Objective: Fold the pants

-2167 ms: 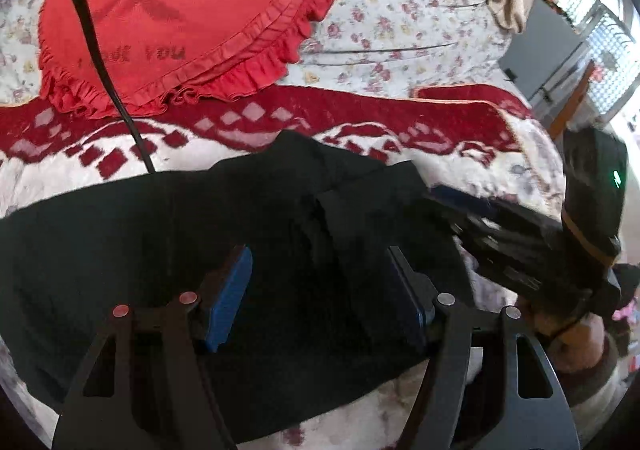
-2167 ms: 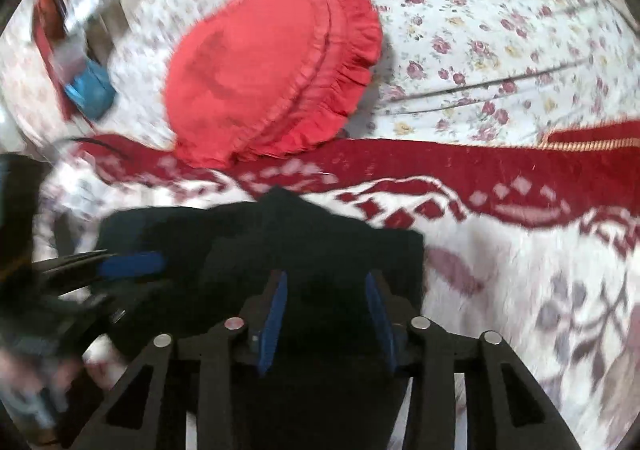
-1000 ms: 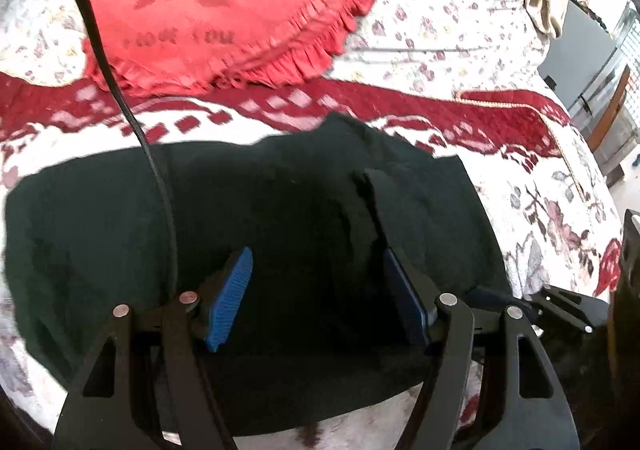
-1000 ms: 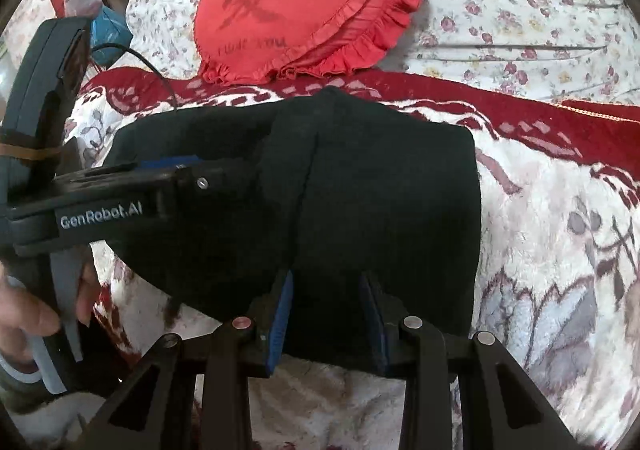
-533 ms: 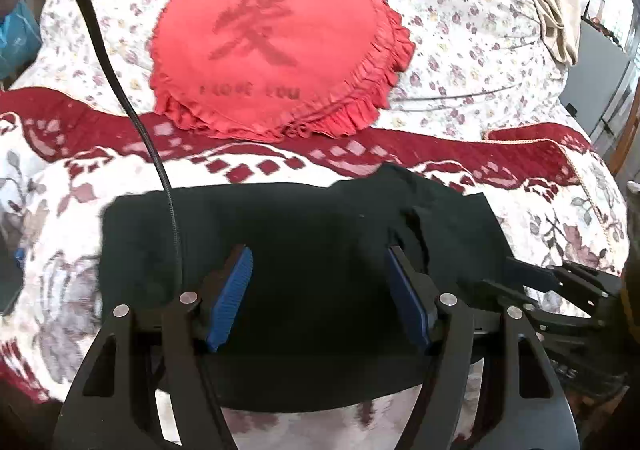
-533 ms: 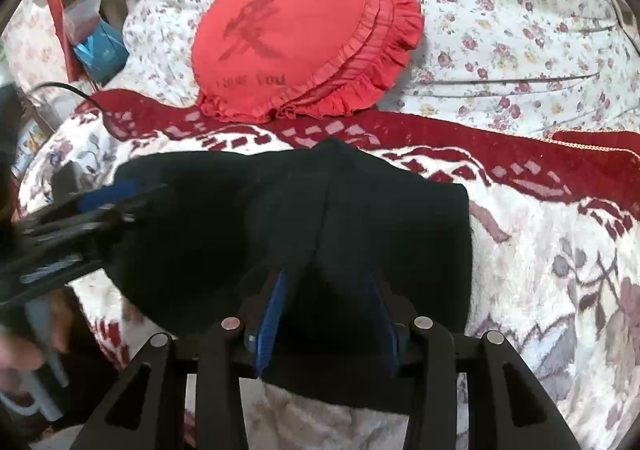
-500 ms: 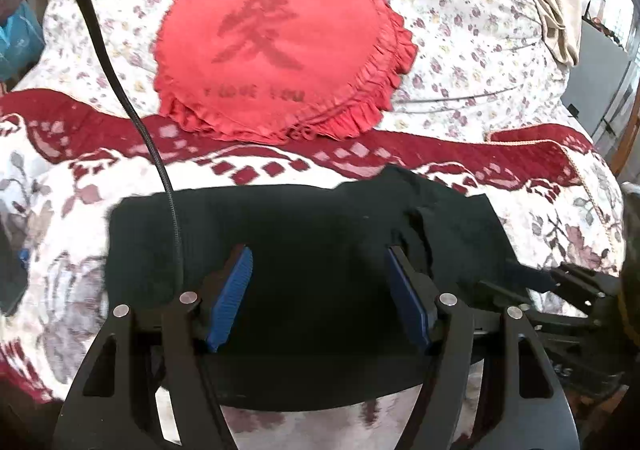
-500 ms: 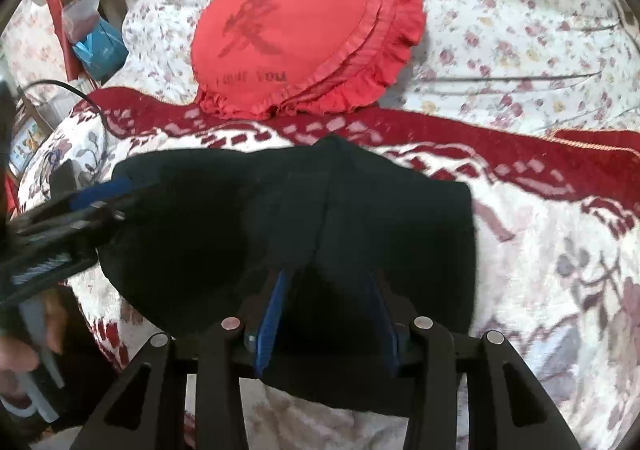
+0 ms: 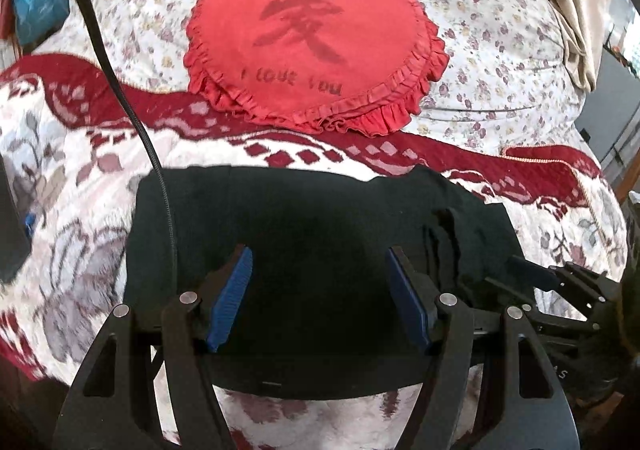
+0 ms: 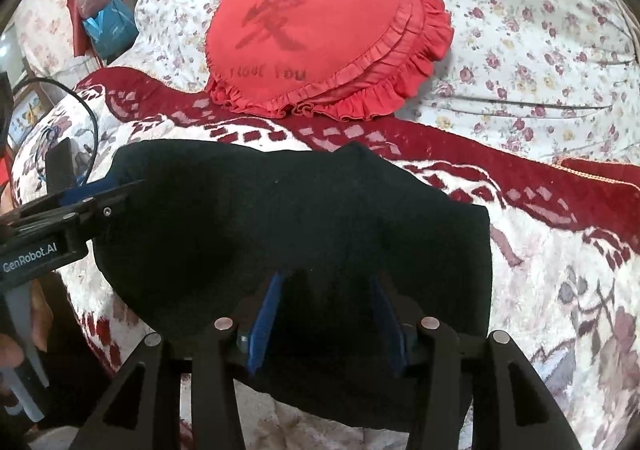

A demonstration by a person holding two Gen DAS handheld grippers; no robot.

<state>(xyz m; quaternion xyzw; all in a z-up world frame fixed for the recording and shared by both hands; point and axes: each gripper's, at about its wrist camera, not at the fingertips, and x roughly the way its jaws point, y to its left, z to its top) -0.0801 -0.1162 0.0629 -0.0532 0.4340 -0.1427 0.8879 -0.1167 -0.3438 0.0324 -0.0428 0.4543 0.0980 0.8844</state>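
The black pants (image 9: 312, 226) lie folded into a compact rectangle on the red and white blanket (image 9: 80, 186). They also show in the right wrist view (image 10: 304, 218). My left gripper (image 9: 320, 290) is open, its blue pads spread over the near edge of the pants, holding nothing. My right gripper (image 10: 326, 314) is open above the near right part of the pants. The right gripper shows at the right edge of the left wrist view (image 9: 560, 286), and the left gripper at the left edge of the right wrist view (image 10: 80, 198).
A red heart-shaped frilled cushion (image 9: 312, 38) lies on the floral bedsheet (image 9: 500, 50) behind the pants. A black cable (image 9: 132, 106) runs across the left side. A blue bag (image 10: 110, 26) sits off the bed at far left. A beige cloth (image 9: 580, 2) hangs at far right.
Both grippers have pulled back from the pants, which now show smaller and as a tidy folded rectangle. Both stay open. The cushion shows more fully.
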